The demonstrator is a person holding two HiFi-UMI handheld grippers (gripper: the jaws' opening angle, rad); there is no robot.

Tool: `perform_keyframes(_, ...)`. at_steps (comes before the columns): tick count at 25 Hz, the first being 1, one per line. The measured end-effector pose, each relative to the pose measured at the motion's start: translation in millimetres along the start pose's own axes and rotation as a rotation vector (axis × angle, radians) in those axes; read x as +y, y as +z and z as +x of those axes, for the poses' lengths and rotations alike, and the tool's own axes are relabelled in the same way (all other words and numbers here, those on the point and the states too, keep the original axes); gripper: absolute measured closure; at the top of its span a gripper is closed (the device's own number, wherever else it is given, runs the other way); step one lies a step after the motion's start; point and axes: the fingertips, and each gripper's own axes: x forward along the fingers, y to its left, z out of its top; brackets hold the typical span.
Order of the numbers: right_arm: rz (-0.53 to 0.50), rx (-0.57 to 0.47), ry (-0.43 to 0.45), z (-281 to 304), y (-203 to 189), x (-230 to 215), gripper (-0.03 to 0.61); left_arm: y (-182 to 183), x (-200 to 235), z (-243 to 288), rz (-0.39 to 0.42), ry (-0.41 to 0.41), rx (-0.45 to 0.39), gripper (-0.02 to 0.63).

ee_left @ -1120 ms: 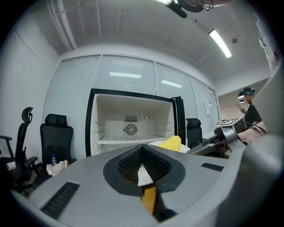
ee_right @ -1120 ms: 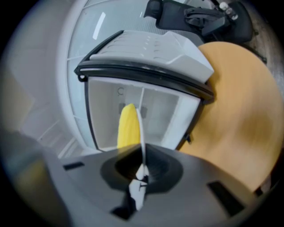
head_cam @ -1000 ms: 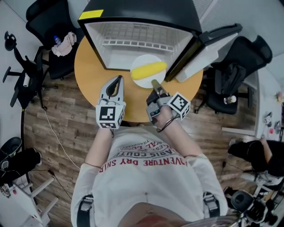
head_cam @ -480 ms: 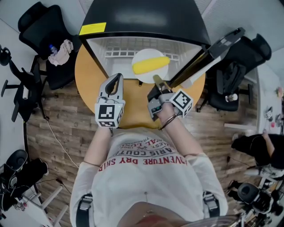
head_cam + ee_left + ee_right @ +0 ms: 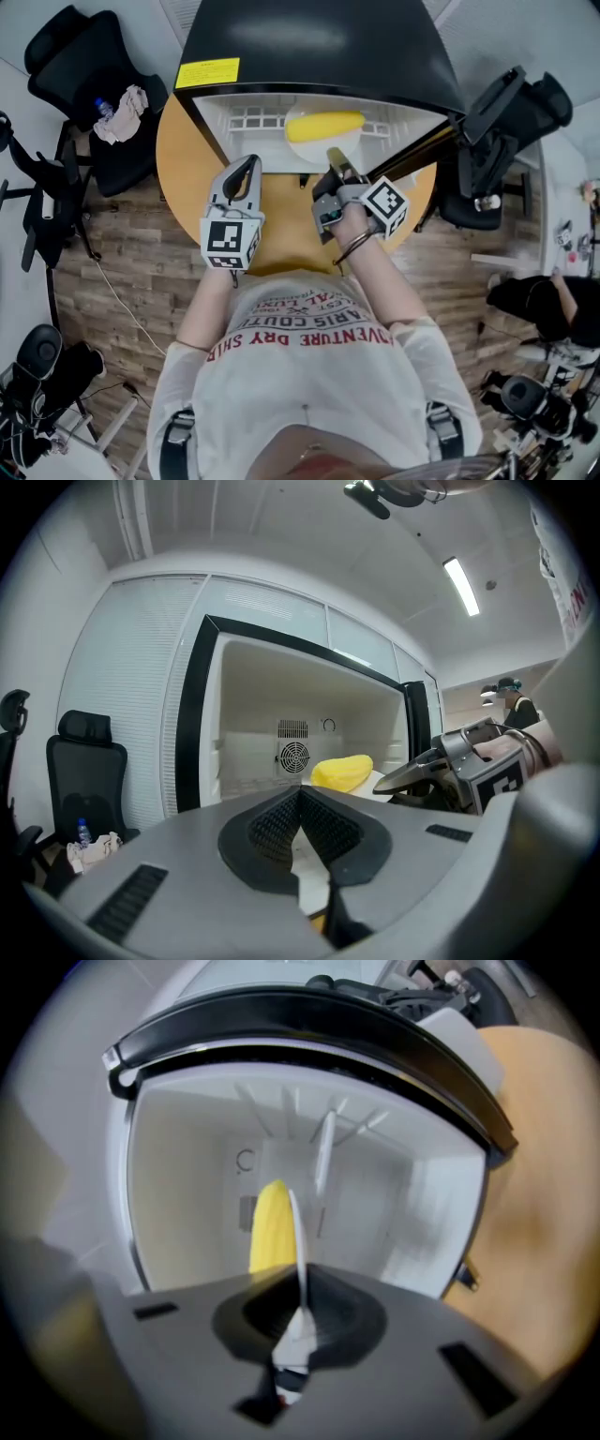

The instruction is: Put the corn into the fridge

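Note:
The yellow corn (image 5: pixel 324 126) lies on a white plate (image 5: pixel 307 151) just inside the mouth of the open black fridge (image 5: pixel 319 42). My right gripper (image 5: pixel 336 157) is shut on the plate's near rim and holds it about level. In the right gripper view the plate (image 5: pixel 298 1232) runs edge-on from the jaws, with the corn (image 5: pixel 270 1227) to its left. My left gripper (image 5: pixel 249 164) hovers over the table left of the plate, shut and empty. The left gripper view shows the corn (image 5: pixel 342 771) against the fridge's white interior, with the right gripper (image 5: pixel 412 775) beside it.
The fridge stands on a round wooden table (image 5: pixel 187 159). Its door (image 5: pixel 441 131) hangs open at the right. Black office chairs (image 5: pixel 80 56) stand at the left and right; one holds a bottle and a cloth (image 5: pixel 120 103). Another person (image 5: pixel 548 300) sits at the far right.
Both grippers have moved forward toward the fridge. The plate with the corn has gone from above the table's edge into the fridge opening, still held by the right gripper.

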Motion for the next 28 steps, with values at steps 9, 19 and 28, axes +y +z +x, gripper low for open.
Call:
perform_keyframes(9, 0.043, -0.034, -0.041, 15, 5, -1, 0.543, -6, 8, 12, -0.02, -0.009, 0.004, 0.586)
perform_keyframes(19, 0.077, -0.056, -0.036, 35, 7, 7, 0.526, -12, 15, 14, -0.021, -0.018, 0.017, 0.586)
perform_keyframes(28, 0.071, -0.073, -0.044, 41, 8, 5, 0.523, -20, 20, 15, -0.035, -0.002, 0.026, 0.586)
